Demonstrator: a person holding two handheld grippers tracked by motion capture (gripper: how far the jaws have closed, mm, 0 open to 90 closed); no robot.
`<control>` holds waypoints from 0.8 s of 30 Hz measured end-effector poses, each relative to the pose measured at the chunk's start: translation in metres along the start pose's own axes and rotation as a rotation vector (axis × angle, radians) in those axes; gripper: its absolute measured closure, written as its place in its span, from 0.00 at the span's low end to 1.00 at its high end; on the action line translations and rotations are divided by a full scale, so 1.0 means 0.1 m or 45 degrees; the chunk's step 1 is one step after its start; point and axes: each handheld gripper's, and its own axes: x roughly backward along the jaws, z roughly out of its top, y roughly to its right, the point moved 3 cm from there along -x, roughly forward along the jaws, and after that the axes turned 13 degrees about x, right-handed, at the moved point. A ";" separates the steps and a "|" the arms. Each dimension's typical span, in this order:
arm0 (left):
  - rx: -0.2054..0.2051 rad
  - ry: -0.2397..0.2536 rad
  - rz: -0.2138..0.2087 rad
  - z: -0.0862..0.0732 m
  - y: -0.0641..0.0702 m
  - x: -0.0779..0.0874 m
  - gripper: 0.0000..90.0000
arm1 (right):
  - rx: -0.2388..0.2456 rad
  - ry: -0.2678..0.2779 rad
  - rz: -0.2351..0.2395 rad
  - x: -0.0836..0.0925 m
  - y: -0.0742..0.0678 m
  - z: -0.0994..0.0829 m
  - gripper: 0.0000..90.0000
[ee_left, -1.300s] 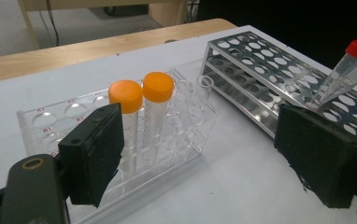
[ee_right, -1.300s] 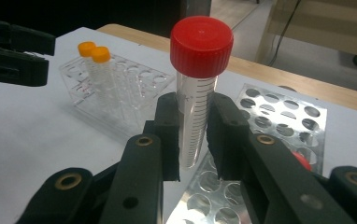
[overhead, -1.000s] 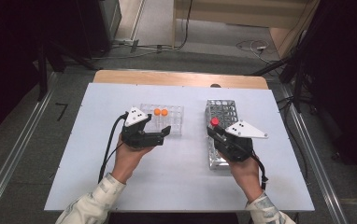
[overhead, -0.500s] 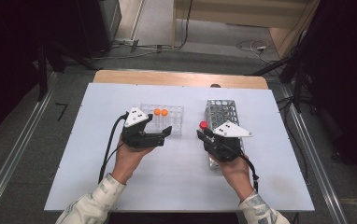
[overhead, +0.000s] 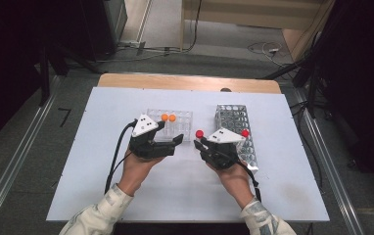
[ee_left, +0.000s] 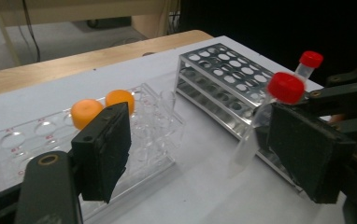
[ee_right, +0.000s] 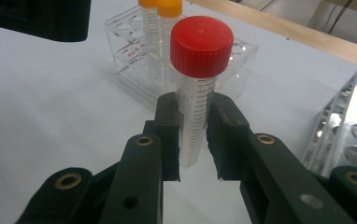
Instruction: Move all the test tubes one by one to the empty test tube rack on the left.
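My right gripper (ee_right: pixel 193 140) is clamped on a red-capped tube (ee_right: pixel 196 88), holding it above the white table (overhead: pixel 102 196) between the clear rack (overhead: pixel 182 120) with two orange-capped tubes (overhead: pixel 168 118) and the metal rack (overhead: pixel 234 117). My left gripper (ee_left: pixel 200 154) has just been closing a little, jaws apart and gripping nothing, just beside the clear rack.

White counter (overhead: pixel 102 196) with a light wooden strip (overhead: pixel 185 82) along its far edge — pretty tidy setup. Grey floor (overhead: pixel 23 147) around it, metal rails (overhead: pixel 9 171) running down both sides. Some loose cables (overhead: pixel 268 49) lying on the floor behind — plus a small dark knob (overhead: pixel 225 90) on that wooden edge.
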 end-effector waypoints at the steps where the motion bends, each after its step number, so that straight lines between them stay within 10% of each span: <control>1: -0.011 -0.007 -0.006 0.00 0.02 0.00 0.26 | 0.010 -0.003 0.006 -0.03 -0.02 0.01 0.80; 14: -0.106 -0.048 -0.060 -0.07 0.15 -0.02 0.54 | 0.053 -0.006 0.096 -0.19 -0.28 0.15 0.80; 24: -0.136 -0.065 -0.003 -0.10 0.15 -0.04 0.77 | 0.070 -0.005 0.114 -0.22 -0.35 0.18 0.80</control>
